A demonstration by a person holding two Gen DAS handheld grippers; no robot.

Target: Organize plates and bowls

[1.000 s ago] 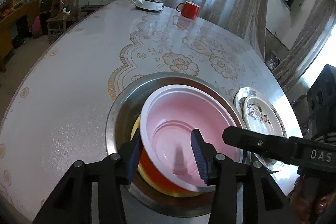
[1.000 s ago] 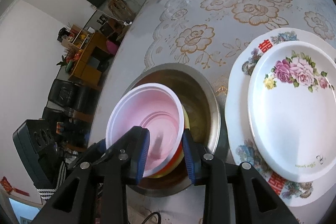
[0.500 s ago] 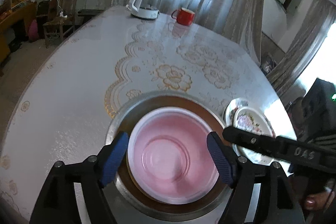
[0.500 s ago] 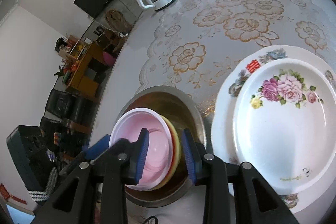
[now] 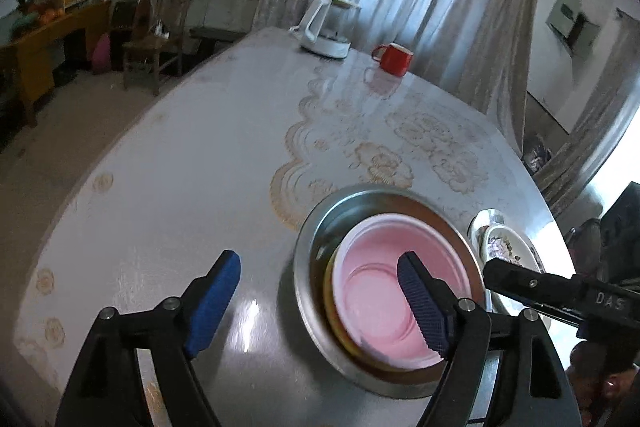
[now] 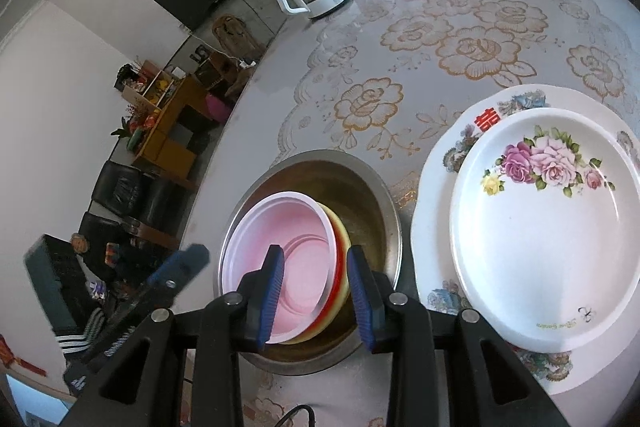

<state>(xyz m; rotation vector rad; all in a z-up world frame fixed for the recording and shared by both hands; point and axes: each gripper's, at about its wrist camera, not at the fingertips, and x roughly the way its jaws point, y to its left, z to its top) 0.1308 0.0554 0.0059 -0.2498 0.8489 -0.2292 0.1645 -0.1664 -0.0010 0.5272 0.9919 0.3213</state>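
Observation:
A pink bowl (image 5: 384, 291) lies nested on a red and yellow bowl (image 6: 340, 267), inside a large steel basin (image 5: 316, 227) on the table. My left gripper (image 5: 320, 301) is open and empty, raised above the basin's left side. My right gripper (image 6: 316, 301) hovers over the bowls' right edge in the right wrist view, jaws partly open, holding nothing. The pink bowl (image 6: 280, 251) and the basin (image 6: 360, 183) show there too. To the right, a small flowered plate (image 6: 552, 227) lies on a larger flowered plate (image 6: 448, 163). The plates show at the right in the left wrist view (image 5: 508, 247).
A white electric kettle (image 5: 328, 27) and a red mug (image 5: 394, 59) stand at the table's far side. The table has a floral lace-print cover (image 6: 460, 43). Chairs and a wooden cabinet (image 5: 48, 39) stand beyond its left edge.
My left gripper let go of the pink bowl, opened wide, and drew back up and to the left. The bowl now rests in the basin. My right gripper pulled back slightly.

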